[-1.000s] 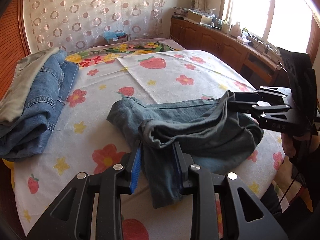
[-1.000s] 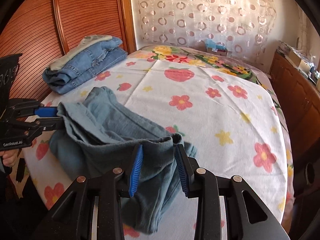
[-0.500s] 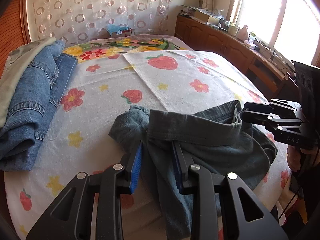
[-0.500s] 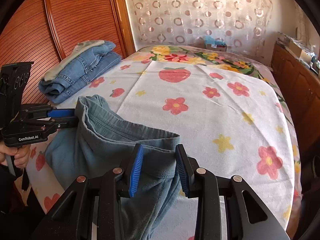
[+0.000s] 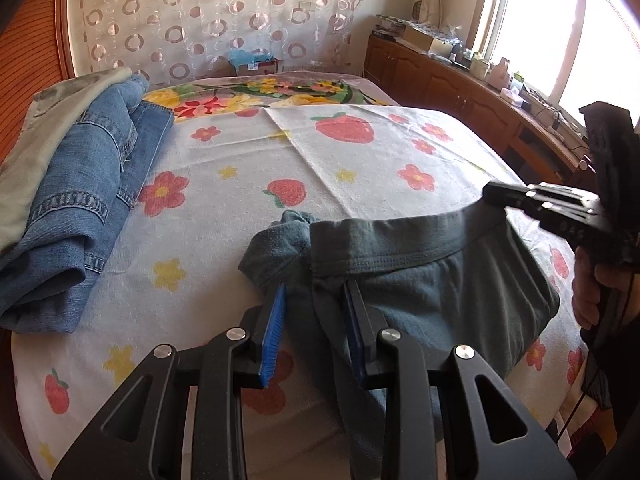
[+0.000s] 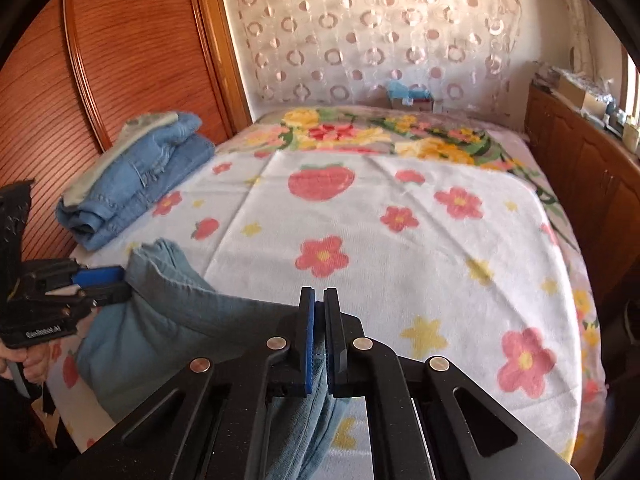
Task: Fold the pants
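Sunlit bedroom: a bed [image 5: 224, 216] under a strawberry-and-flower cover, folded jeans [image 5: 84, 200] stacked at its left side by the wooden headboard. Grey-blue pants [image 5: 420, 280] lie bunched at the near edge, waistband stretched between the grippers. Right gripper [image 6: 319, 308] is clamped tight on one waistband end. Left gripper [image 5: 314, 292] has cloth between its parted fingers; whether it pinches is unclear.

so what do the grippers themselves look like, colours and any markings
Both are matte black, with angular linkage arms that have triangular cut-outs and silver round pivot bolts. The left gripper and right gripper carry ribbed blue pads inside the fingers. White lettering marks each body's side, too blurred to read. A bare hand grips the right handle.
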A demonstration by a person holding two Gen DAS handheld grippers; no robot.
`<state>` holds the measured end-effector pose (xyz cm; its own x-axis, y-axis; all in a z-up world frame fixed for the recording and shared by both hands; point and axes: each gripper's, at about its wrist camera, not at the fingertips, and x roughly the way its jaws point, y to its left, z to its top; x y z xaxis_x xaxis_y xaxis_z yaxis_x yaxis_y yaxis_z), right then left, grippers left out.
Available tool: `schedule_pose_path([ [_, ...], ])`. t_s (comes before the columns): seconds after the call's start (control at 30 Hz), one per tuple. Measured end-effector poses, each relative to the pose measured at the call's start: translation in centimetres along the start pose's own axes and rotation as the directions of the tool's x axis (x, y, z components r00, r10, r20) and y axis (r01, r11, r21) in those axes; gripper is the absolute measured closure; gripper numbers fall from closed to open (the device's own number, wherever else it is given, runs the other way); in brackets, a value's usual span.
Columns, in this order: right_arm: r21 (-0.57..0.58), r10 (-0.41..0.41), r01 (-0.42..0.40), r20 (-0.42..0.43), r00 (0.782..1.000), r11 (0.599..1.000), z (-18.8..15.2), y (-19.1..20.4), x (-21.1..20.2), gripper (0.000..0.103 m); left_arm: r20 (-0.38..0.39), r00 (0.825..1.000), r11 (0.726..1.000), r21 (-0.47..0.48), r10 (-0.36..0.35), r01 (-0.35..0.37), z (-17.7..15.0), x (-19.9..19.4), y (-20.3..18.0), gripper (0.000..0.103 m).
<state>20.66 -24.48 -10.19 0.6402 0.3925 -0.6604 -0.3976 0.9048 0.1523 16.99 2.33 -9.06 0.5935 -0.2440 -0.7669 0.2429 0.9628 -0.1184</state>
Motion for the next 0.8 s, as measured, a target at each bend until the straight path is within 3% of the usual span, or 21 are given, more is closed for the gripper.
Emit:
schedule_pose_path([
  [0.1, -0.007, -0.024, 0.024, -0.019, 1.000, 1.000, -0.5, 0.1, 0.2, 0.093, 0.006, 1.000, 1.000, 0.009, -0.001, 0.001, -0.1, -0.3, -0.1, 0.072],
  [0.17, 0.014, -0.013, 0.013, -0.018, 1.000, 1.000, -0.5, 0.0, -0.2, 0.084, 0.015, 1.000, 1.000, 0.011, 0.004, -0.004, -0.2, -0.4, -0.2, 0.047],
  [0.2, 0.024, -0.015, 0.016, -0.018, 1.000, 1.000, -0.5, -0.1, -0.5, 0.073, 0.024, 1.000, 1.000, 0.008, 0.000, 0.000, -0.2, -0.4, -0.2, 0.042],
  [0.27, 0.029, -0.022, 0.022, -0.011, 1.000, 0.999, -0.8, -0.2, -1.2, 0.068, 0.025, 1.000, 1.000, -0.002, -0.016, 0.016, -0.2, -0.3, -0.2, 0.028],
  [0.4, 0.021, -0.021, 0.021, -0.008, 1.000, 1.000, -1.7, -0.1, -2.4, 0.062, 0.016, 1.000, 1.000, -0.017, 0.001, 0.000, -0.4, 0.2, 0.0, 0.027],
  [0.8, 0.052, 0.017, -0.014, -0.059, 0.998, 0.999, -5.1, 0.1, -5.9, 0.062, -0.027, 0.999, 0.999, -0.027, 0.025, -0.025, -1.5, 1.7, 0.7, 0.026],
])
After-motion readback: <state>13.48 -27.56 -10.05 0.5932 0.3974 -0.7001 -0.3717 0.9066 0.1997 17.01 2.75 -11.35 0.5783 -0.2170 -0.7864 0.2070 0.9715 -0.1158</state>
